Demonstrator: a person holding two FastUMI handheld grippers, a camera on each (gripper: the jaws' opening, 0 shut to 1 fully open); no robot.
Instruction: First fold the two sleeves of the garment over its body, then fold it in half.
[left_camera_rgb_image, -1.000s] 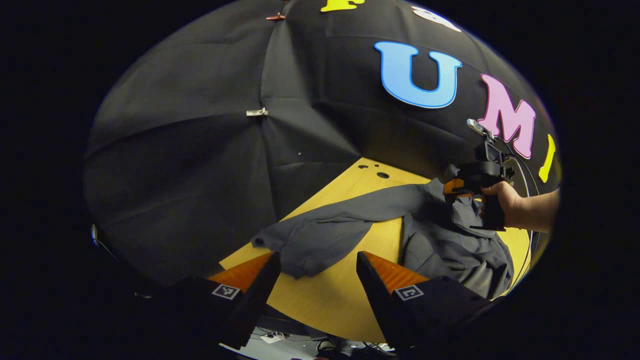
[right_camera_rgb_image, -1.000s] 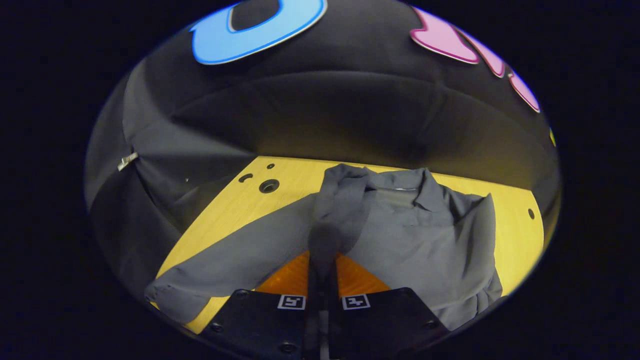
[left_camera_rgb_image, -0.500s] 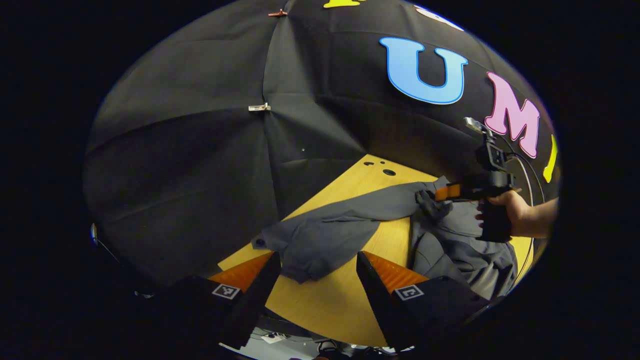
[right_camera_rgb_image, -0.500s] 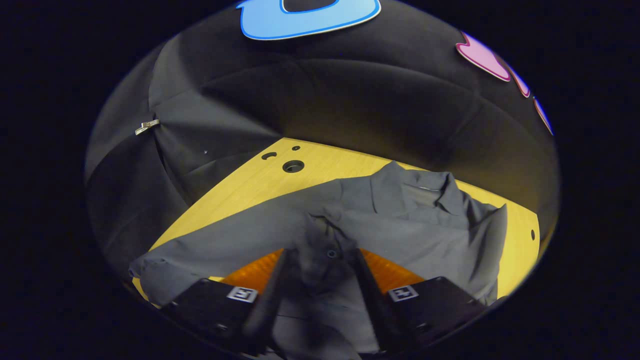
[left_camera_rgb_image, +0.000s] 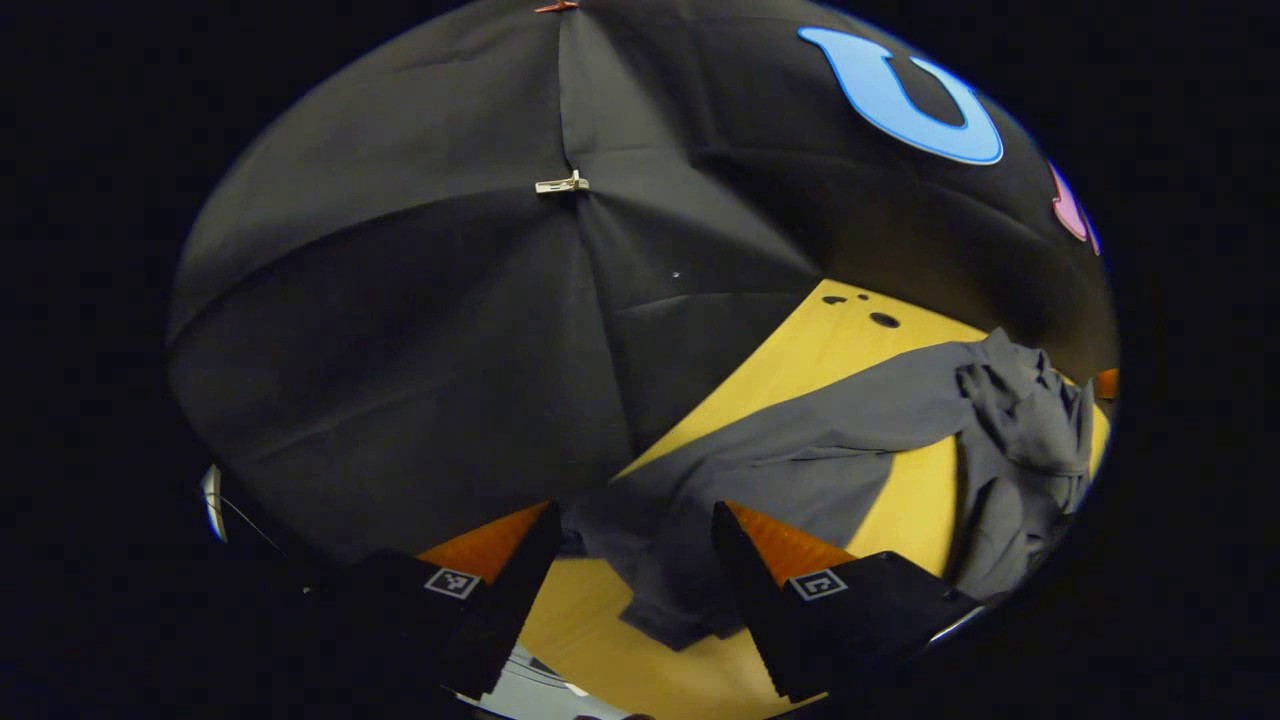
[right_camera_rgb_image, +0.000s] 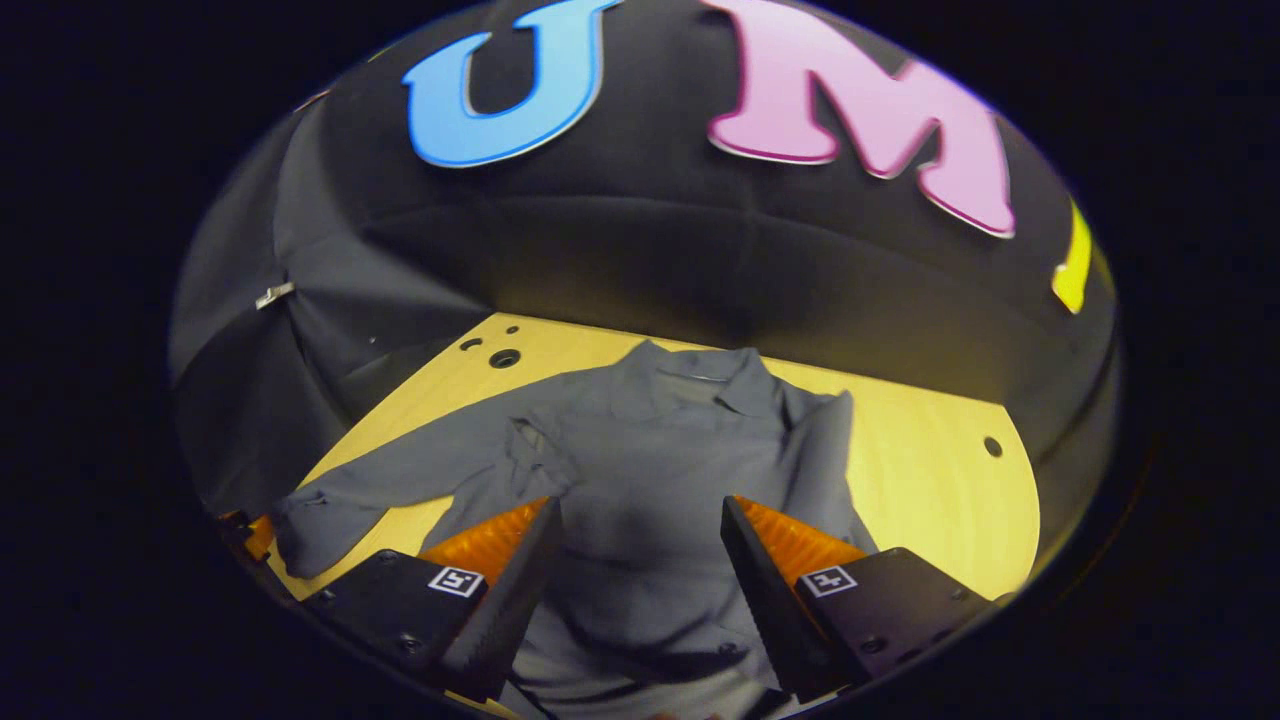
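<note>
While the grey shirt (right_camera_rgb_image: 650, 450) lies spread on the yellow table (right_camera_rgb_image: 920, 470), one sleeve (left_camera_rgb_image: 800, 460) stretched toward its edge, both claws, left (left_camera_rgb_image: 632, 530) and right (right_camera_rgb_image: 640, 525), hover open above the cloth, gripping nothing; small holes (right_camera_rgb_image: 504, 357) dot the far corner.

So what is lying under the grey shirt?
The grey shirt lies spread on the yellow wooden table, whose bare top shows around it. Whether anything else lies beneath the cloth cannot be seen, because the cloth covers it.
</note>
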